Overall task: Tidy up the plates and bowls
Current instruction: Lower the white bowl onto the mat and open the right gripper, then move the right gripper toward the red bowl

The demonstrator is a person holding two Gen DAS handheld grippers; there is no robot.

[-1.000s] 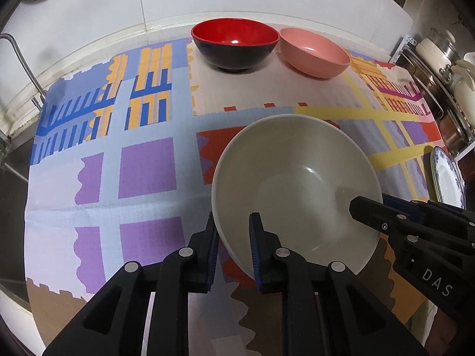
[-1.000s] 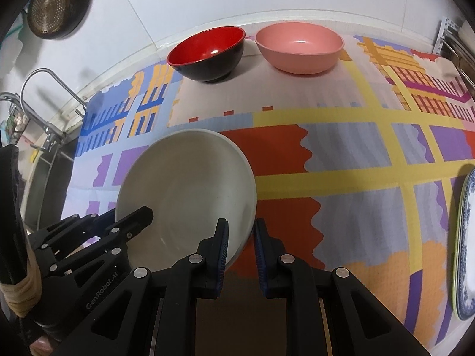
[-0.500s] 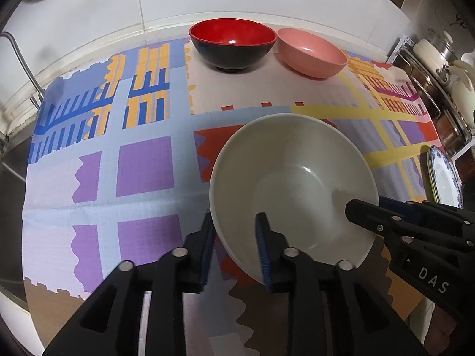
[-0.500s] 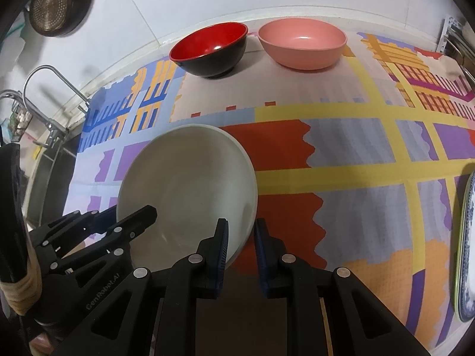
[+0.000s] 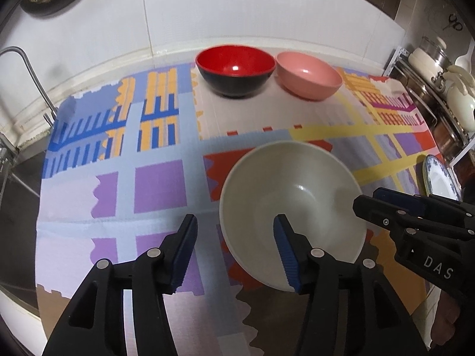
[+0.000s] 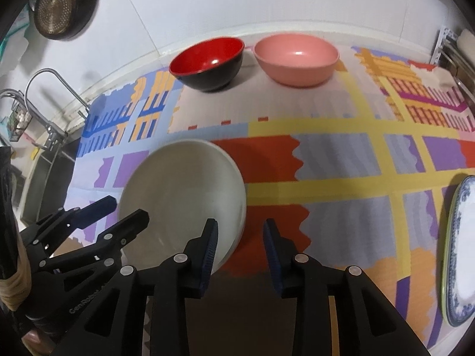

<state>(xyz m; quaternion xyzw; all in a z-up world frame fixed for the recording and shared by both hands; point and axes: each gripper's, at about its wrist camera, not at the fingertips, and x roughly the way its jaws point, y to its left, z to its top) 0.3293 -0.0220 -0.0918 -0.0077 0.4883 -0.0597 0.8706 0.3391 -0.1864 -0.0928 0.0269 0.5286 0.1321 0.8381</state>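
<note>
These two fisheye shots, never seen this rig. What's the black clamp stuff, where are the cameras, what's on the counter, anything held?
No robot here: a person carries a two-fingered hand-held gripper in each hand, with a camera on each looking along its fingers. One picture looks from the left hand-held gripper, the other from the right hand-held gripper; each also catches the other at its edge.

On the colourful patterned mat stand a large off-white ceramic bowl, a red-and-black bowl and a pink bowl at the back, and a blue-rimmed white plate on the right.

Both grippers are open. Each has a finger on either side of the off-white bowl's rim, but neither clamps it.
</note>
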